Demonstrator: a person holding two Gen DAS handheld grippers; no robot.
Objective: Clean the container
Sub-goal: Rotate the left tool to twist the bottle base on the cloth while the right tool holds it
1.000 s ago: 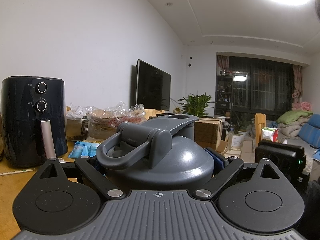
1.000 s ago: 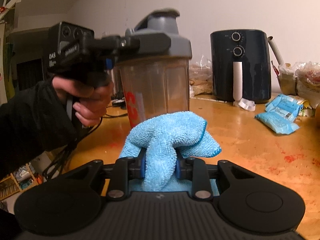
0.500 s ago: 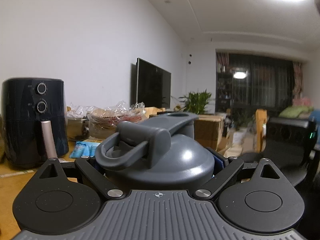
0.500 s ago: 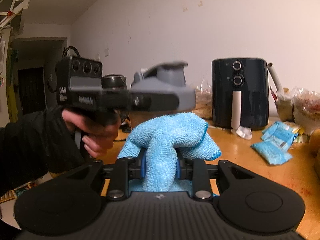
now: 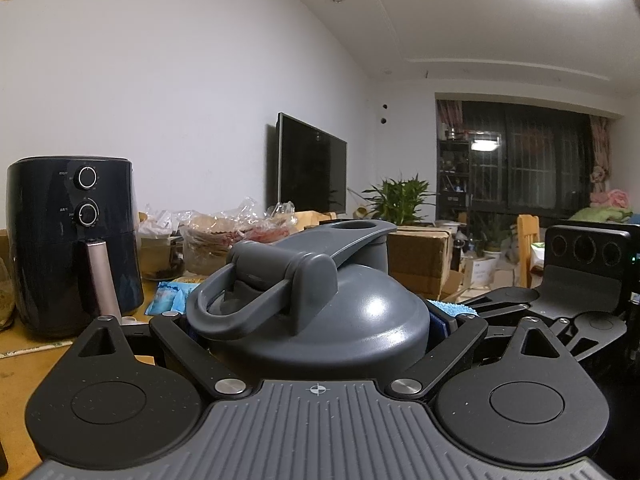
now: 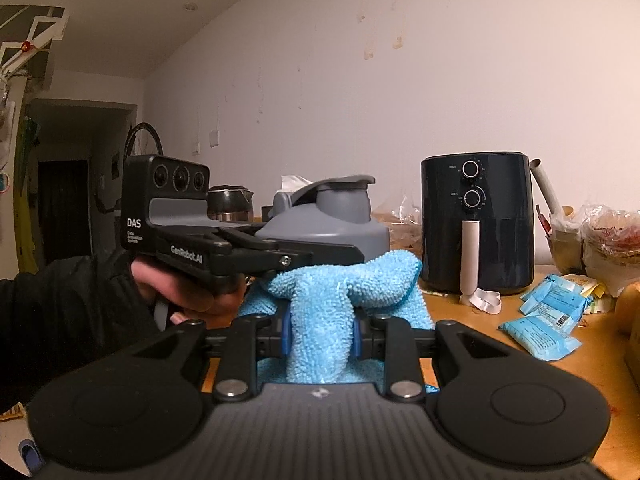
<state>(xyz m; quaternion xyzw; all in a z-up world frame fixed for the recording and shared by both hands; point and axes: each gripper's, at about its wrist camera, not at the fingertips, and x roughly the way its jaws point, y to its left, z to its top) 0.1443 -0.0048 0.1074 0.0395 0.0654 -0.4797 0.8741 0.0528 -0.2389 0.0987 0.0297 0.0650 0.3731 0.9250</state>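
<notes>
The left tool (image 5: pixel 320 320) grips the shaker bottle (image 6: pixel 328 224) around its grey lid (image 5: pixel 332 312), jaws closed against the lid's sides, and holds it upright above the wooden worktop (image 6: pixel 500 360); the right tool (image 6: pixel 320 332) is clamped on a blue microfibre cloth (image 6: pixel 340 292), whose folds bulge out ahead of the pads. Going down in size: the black air fryer (image 6: pixel 476 224) stands at the back of the worktop by the wall; the bottle comes next, only its lid and flip cap showing in the right wrist view, its clear body hidden behind the cloth and the left tool; then the cloth; then the blue packets (image 6: pixel 548 312) lying near the fryer. Compared with a second ago, the right tool has risen and tipped towards level, so the cloth now sits just under the lid's rim instead of low against the body; the bottle has not shifted. I judge that wiping is about to reach the lid or upper rim, with cleaning under way rather than finished; whether cloth and bottle touch cannot be told.
</notes>
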